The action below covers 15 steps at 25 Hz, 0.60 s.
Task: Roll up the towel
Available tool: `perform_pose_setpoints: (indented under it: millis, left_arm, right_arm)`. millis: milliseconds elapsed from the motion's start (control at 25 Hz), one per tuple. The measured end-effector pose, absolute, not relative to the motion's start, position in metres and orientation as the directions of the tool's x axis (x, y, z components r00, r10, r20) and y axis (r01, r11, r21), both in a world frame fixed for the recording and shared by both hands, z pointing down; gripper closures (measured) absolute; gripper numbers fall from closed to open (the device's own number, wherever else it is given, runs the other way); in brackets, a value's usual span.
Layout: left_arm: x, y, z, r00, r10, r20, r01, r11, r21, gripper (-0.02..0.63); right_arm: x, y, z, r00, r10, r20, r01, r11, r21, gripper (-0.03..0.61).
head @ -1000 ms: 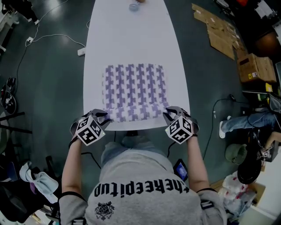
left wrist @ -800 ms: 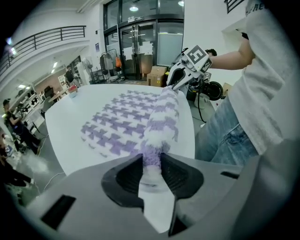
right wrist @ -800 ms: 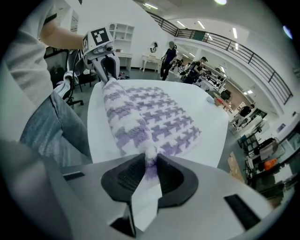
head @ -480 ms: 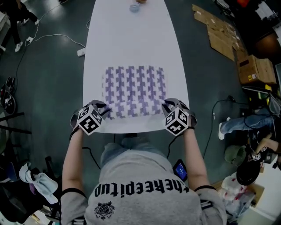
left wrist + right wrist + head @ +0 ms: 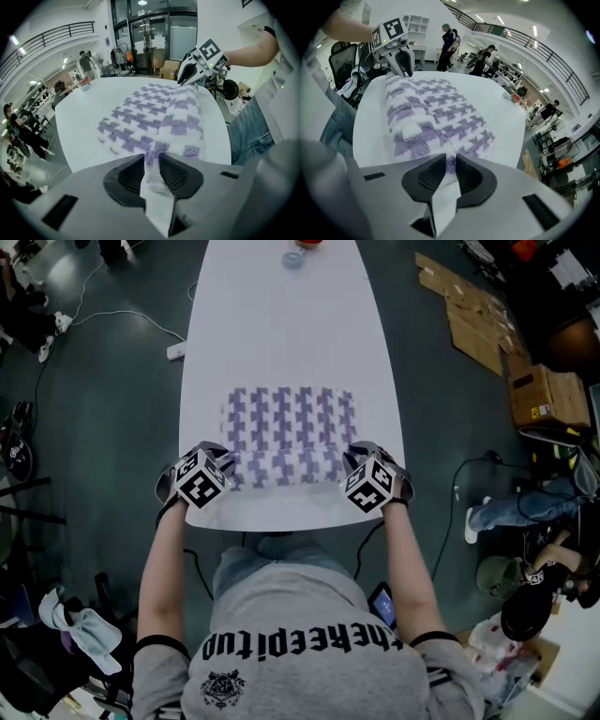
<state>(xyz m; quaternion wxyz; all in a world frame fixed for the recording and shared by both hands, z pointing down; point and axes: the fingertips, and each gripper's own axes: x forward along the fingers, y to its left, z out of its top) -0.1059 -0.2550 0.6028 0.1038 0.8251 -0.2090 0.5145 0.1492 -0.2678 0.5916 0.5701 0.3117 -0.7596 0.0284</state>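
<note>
Currently gripping the towel [image 5: 286, 427] at both ends of its rolled part, on the near half of the white table [image 5: 281, 324]. Pinches the roll's 9 o'clock end with the left gripper [image 5: 223, 465]; in the left gripper view, jaws pressed onto a fold of white cloth that runs back between the ribbed pads. Pinches the 3 o'clock end with the right gripper [image 5: 349, 457]; in the right gripper view, jaws likewise clamped on cloth, having just closed a little tighter. Points both grippers steeply down at the table.

Shows a thick, puffy roll along the towel's 6 o'clock edge, spanning from one gripper to the other, and a flat, unrolled stretch of purple-and-white houndstooth beyond it toward 12 o'clock. Leaves a strip of bare table between the roll and the near table edge.

Further off: a small blue object [image 5: 292, 259] at the table's far 12 o'clock end, well apart from the towel; cardboard boxes [image 5: 539, 390] on the floor at 2 o'clock; a white cable [image 5: 122, 320] trailing across the floor at 10 o'clock.
</note>
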Motion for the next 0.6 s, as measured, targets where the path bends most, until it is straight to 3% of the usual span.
perform_pose_setpoints:
  millis: [280, 600]
  left_arm:
    - [-0.105, -0.254, 0.598, 0.405, -0.24, 0.882, -0.457, -0.889, -0.032, 0.52]
    - [-0.102, -0.241, 0.52, 0.535, -0.436, 0.724, -0.472, -0.864, -0.172, 0.517]
  right_arm:
    - [0.147, -0.269, 0.585, -0.171, -0.45, 0.876, -0.53, 0.792, 0.303, 0.514]
    - [0.145, -0.245, 0.522, -0.296, -0.55, 0.781, -0.571, 0.757, 0.316, 0.514]
